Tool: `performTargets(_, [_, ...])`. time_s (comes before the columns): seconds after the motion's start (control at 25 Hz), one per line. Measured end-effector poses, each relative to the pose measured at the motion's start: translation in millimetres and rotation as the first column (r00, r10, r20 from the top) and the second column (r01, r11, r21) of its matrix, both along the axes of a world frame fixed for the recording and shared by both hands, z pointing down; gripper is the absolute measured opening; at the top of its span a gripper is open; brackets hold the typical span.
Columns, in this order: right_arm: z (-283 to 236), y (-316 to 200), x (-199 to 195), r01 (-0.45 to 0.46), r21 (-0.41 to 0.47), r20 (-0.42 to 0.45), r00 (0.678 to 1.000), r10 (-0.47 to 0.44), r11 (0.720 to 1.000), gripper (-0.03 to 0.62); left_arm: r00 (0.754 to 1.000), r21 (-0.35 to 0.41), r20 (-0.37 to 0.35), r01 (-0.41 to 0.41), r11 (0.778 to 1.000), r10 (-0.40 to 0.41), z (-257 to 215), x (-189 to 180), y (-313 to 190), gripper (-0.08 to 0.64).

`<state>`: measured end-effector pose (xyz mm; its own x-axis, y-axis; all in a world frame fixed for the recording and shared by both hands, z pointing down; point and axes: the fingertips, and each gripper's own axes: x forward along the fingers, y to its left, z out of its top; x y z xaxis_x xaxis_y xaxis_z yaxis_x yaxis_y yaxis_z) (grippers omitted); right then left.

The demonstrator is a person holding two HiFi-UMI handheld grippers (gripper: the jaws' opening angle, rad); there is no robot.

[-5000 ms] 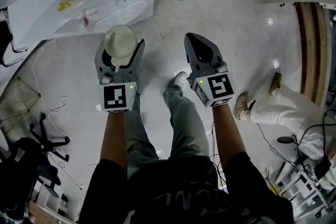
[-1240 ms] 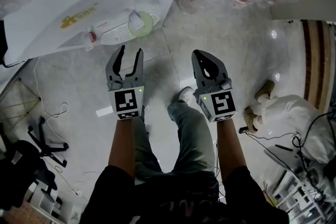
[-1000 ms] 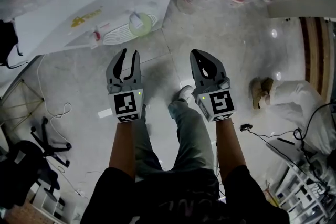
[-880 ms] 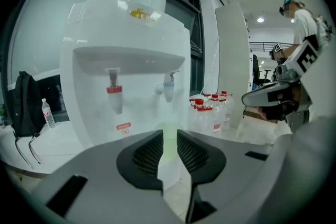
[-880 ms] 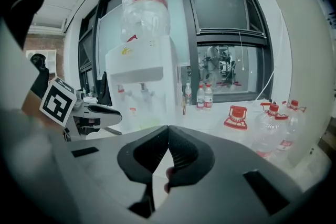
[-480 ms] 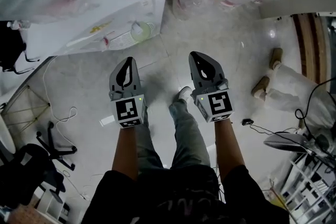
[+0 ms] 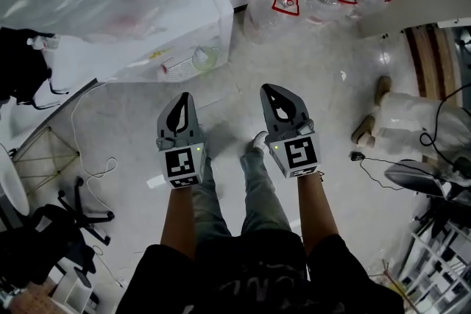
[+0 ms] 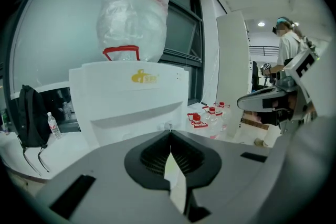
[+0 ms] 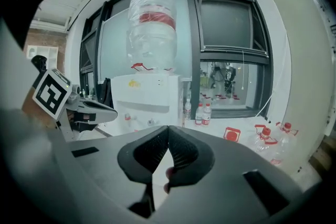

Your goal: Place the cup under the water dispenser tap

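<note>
1. The left hand-held gripper (image 7: 184, 95) has its jaws fully together, tips touching, with nothing between them; the left gripper view (image 8: 169, 132) confirms this.
2. The right hand-held gripper (image 7: 267, 87) likewise has its jaws pressed together and carries nothing, as its own view (image 9: 168, 127) shows.
3. The pale green cup (image 7: 207, 58) stands in the recess of the white water dispenser (image 7: 147, 26), directly beneath the white tap (image 7: 198, 53).
4. In the head view the cup lies ahead of the left hand-held gripper and slightly to the right of its tips, well apart from them. It is farther still from the right hand-held gripper.
5. Both hand-held grippers are held side by side above the floor (image 7: 331, 84), pointing toward the water dispenser (image 8: 131, 107).
6. Spare water bottles (image 7: 287, 0) stand on the floor to the right of the water dispenser.
</note>
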<state>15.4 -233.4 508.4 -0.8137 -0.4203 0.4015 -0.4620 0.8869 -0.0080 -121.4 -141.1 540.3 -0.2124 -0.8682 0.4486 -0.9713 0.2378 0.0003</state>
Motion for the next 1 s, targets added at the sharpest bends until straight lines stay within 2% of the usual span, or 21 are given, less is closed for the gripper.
performTargets(0.2, [-26.3,-3.1,9.9,-0.048,-0.015,0.007,0.999,0.048,0.999,0.014,1.0,-0.002,-0.001,-0.003,1.0,0.003,-27.1,2.9,12.0,0.017])
performTargets(0.44, [-57.4,2.3,11.1,-0.062,-0.032,0.023,0.998,0.063,0.998,0.014,0.999,0.011,-0.033,0.04,0.999,-0.04,-55.3,-1.6,25.9,0.017])
performTargets(0.76, [-105.4,0.0,11.7,-0.073,-0.02,0.068,0.995,0.074,0.997,0.014,0.998,0.054,-0.008,0.062,0.997,-0.061,-106.0,-9.9,28.6,0.017])
performTargets(1.0, [-145.4,0.0,8.3,-0.066,0.021,0.087,0.994,0.064,0.998,0.014,0.997,0.07,0.008,0.071,0.995,-0.072,-141.7,-12.4,30.6,0.017])
